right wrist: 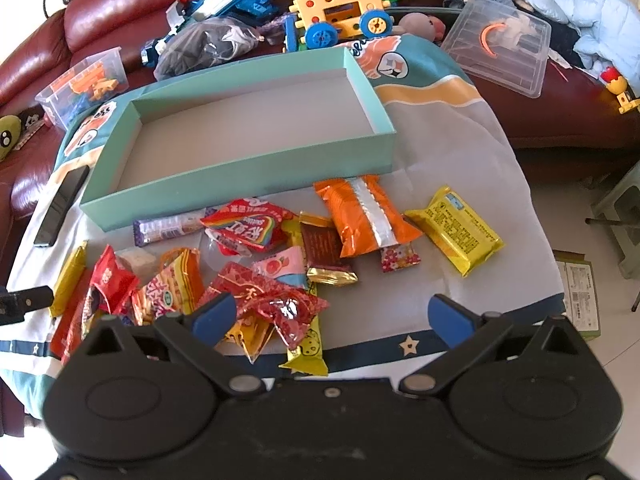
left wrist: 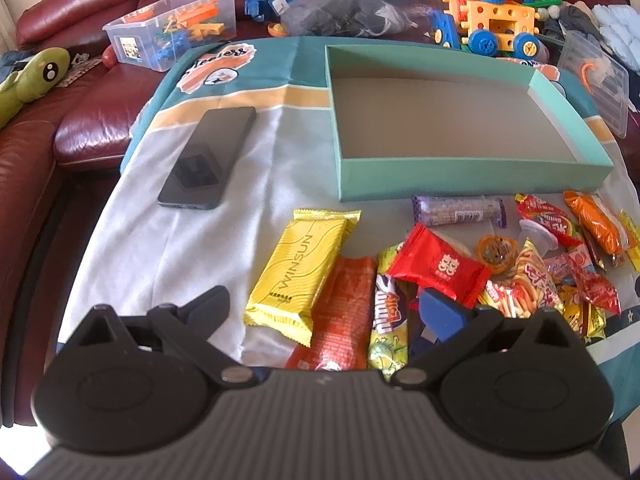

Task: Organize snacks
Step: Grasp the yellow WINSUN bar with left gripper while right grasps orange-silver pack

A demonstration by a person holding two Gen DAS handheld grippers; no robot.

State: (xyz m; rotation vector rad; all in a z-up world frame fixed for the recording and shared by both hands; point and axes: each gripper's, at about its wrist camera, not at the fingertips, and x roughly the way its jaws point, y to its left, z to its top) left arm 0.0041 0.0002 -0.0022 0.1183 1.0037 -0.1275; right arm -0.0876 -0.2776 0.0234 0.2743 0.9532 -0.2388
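On my left feed the left gripper (left wrist: pixel 326 312) hangs low over the near edge of the snack pile, its fingers (left wrist: pixel 442 314) spread wide and pinching nothing; the yellow WINSUN wafer pack (left wrist: pixel 298 268) lies between them, with a long red-orange packet (left wrist: pixel 340 316) just beside it and a red square packet (left wrist: pixel 438 266) tilted on top of other wrappers; a purple tube of biscuits (left wrist: pixel 460 210) lies close in front of the teal box (left wrist: pixel 472 176), which stands open with nothing inside it; a dark phone (left wrist: pixel 208 158) rests on the cloth-covered counter (left wrist: pixel 168 248), to the left of the box and well apart from the snacks.

On my right feed the right gripper (right wrist: pixel 334 320) hovers over the other end of the pile, fingers (right wrist: pixel 212 316) also wide apart and gripping nothing; a crinkled red wrapper (right wrist: pixel 280 300) sits just ahead of them; an orange bag (right wrist: pixel 362 214) with a silver seam lies touching the box's front wall, and a yellow pack (right wrist: pixel 456 230) lies alone to its right; a Skittles pouch (right wrist: pixel 248 222) overlaps the scattered sweets; behind the box sit a toy block vehicle (right wrist: pixel 340 12) and a clear plastic lid (right wrist: pixel 500 44) on the red sofa (right wrist: pixel 104 20).
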